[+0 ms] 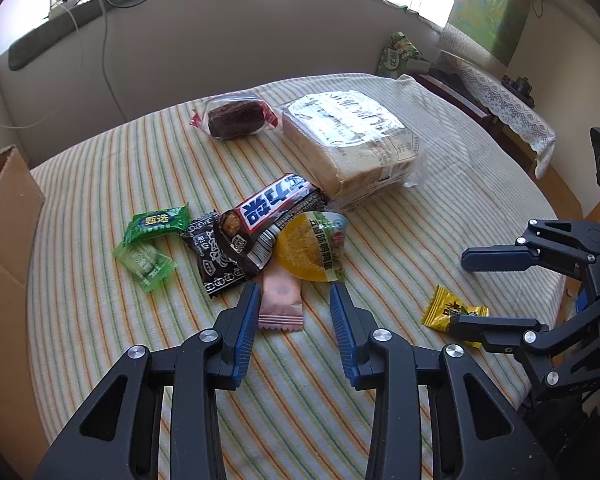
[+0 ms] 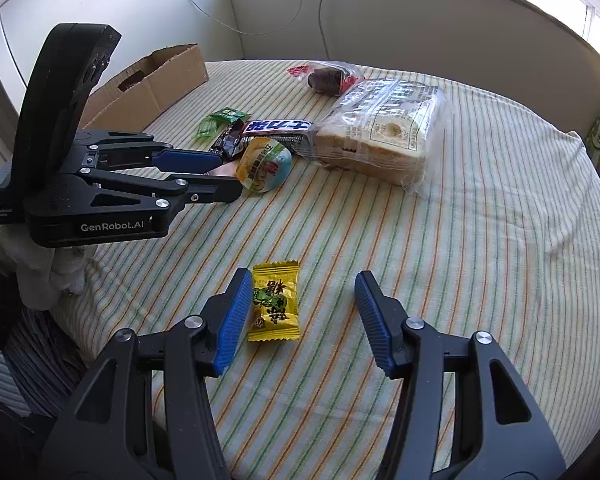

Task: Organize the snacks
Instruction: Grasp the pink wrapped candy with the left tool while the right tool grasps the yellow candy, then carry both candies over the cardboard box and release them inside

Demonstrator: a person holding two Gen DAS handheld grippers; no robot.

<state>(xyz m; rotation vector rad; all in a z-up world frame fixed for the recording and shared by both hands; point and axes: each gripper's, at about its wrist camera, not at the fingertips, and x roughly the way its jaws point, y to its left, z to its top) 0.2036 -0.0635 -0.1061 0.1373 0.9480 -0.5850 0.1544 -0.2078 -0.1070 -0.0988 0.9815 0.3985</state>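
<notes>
**Both grippers down over a packet each, nothing gripped yet**

Left gripper point(image 1: 294, 300): jaws apart, empty. The pink packet point(image 1: 281, 304) lies between the fingers, hard against the left finger point(image 1: 247, 320), w/ a gap to the right one. I can't tell if the pad touches it. Long axis runs away from the gripper, roughly parallel to the fingers, so a squeeze would take it across the narrow width. Its far end is tucked under the yellow round pack point(image 1: 312, 248), which could drag along.

Right gripper point(image 2: 298, 308): jaws wider, also empty. The yellow candy point(image 2: 275, 302) sits between them but off-centre, just beside the left pad point(image 2: 232, 316), well clear of the right pad. Long axis again points away along the fingers. It lies alone on the striped cloth point(image 2: 480, 260), so it's the cleaner pick. Right hand is clearly the nearer one for it; left hand nearer for the pink packet and the pile.

Further out: choc bar point(image 1: 276, 216), dark wrappers and green candies point(image 1: 156, 240) in a heap, then the bread bag point(image 1: 348, 140) and a dark cake point(image 1: 234, 118) at the far side. Cardboard box point(image 2: 152, 80) at the left edge of the table, likely where snacks go.
</notes>
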